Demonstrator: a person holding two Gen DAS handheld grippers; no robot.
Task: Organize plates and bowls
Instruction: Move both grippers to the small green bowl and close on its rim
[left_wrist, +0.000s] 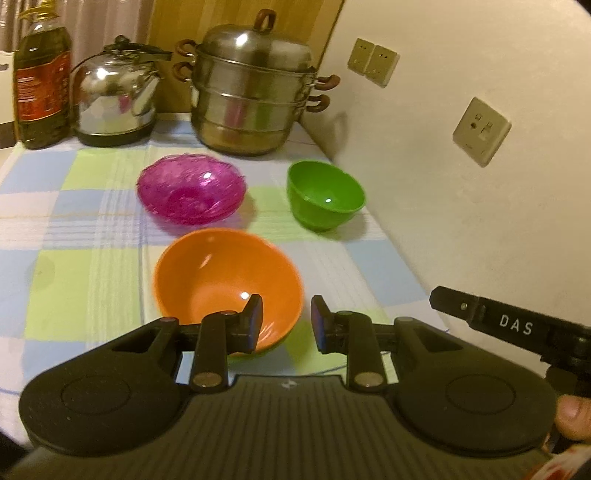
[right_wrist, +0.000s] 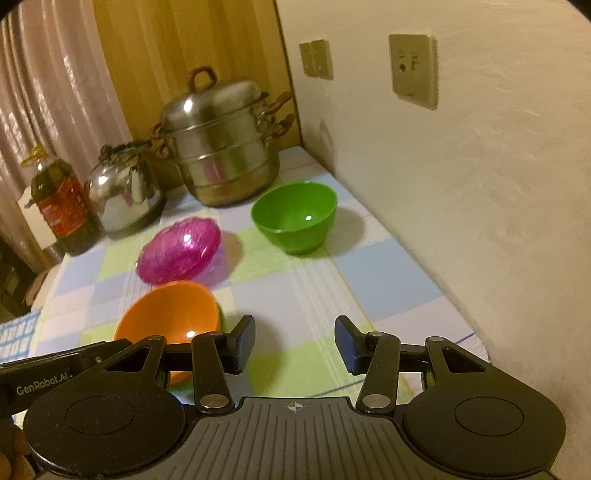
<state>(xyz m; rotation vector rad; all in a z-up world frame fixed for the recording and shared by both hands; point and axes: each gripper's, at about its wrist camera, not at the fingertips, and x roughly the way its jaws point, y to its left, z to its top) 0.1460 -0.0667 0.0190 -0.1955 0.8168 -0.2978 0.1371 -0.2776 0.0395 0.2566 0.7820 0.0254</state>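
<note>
Left wrist view: the left gripper (left_wrist: 286, 323) hangs with fingers apart and empty over the near rim of the orange bowl (left_wrist: 227, 284) on the checked desk (left_wrist: 74, 229). Beyond stand the magenta bowl (left_wrist: 192, 194) and green bowl (left_wrist: 325, 199). The right gripper (right_wrist: 294, 345) gapes, holding nothing.

The letters "DAS" are printed in white on the black body of the right gripper (left_wrist: 517, 325), seen at the right edge of the left wrist view. The words "GenRobot.AI" are printed in pale letters on the black side of the left gripper (right_wrist: 42, 387), seen at the left edge of the right wrist view. A red label is carried by the oil bottle (left_wrist: 42, 79), but its print is too blurred to be read.
</note>
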